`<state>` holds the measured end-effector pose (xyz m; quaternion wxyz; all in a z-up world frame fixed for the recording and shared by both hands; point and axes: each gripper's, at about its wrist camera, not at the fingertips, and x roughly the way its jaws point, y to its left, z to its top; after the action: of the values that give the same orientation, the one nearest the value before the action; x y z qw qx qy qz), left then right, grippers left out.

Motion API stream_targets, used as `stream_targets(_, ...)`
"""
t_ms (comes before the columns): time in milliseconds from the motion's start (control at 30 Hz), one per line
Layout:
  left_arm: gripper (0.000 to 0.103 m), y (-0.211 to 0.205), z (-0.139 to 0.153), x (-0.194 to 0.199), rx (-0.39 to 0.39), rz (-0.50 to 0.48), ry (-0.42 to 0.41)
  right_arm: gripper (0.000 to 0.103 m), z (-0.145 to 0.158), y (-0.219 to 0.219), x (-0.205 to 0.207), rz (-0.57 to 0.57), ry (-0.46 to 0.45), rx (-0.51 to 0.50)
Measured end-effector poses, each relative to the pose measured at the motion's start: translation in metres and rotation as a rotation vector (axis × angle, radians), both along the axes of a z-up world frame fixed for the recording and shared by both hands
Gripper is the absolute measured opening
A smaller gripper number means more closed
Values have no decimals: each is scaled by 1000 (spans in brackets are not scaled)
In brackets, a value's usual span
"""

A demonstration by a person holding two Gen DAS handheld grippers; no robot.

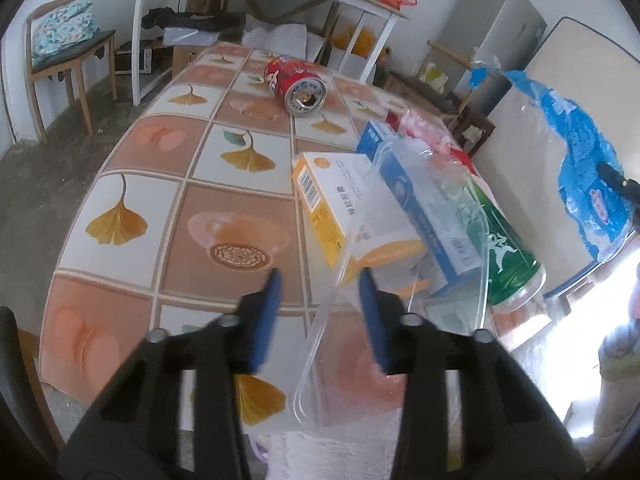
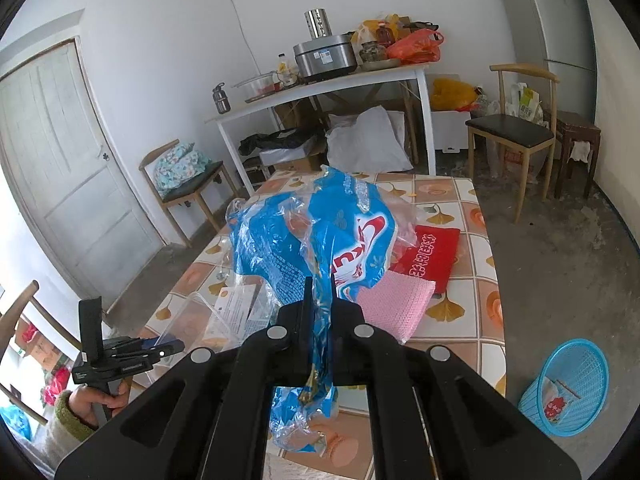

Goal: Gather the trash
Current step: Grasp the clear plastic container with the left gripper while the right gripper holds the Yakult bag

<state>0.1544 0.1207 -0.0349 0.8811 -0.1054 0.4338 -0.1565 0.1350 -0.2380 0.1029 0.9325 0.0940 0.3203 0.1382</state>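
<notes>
Right now the left tool (image 1: 318,280) is sitting half-narrowed with its blue pads straddling the near rim of a clear plastic tray (image 1: 400,272), not yet pinching it. That tray is tipping across an orange box (image 1: 320,200) and a blue-and-white box (image 1: 416,200) on the counter (image 1: 132,184), its long axis running up and to the right, away from this tool. Meanwhile the right tool (image 2: 319,280) is clamping a crumpled blue plastic bag (image 2: 312,236) above the counter. The left hand is nearer the tray; a blue basket (image 2: 568,384) is waiting on the floor.

bright daylight, glare lower right, perhaps motion-blurred fingers, fisheye-warped edges.
</notes>
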Motion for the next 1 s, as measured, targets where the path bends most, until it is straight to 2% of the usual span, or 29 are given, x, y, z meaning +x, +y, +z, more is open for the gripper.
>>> stream_targets(100, 13, 0, 0, 0, 3, -7, 0, 4, 0, 1, 0, 0, 1, -1)
stream_targets(233, 3, -1, 3, -6, 2, -9, -15, 4, 0, 2, 0, 1, -2, -5)
stream_targets(600, 2, 11, 14, -30, -86, 59, -59, 4, 4, 11, -1, 9, -14, -11)
stream_targets(1000, 2, 24, 57, -54, -161, 100, -171, 4, 17, 16, -13, 13, -60, -5)
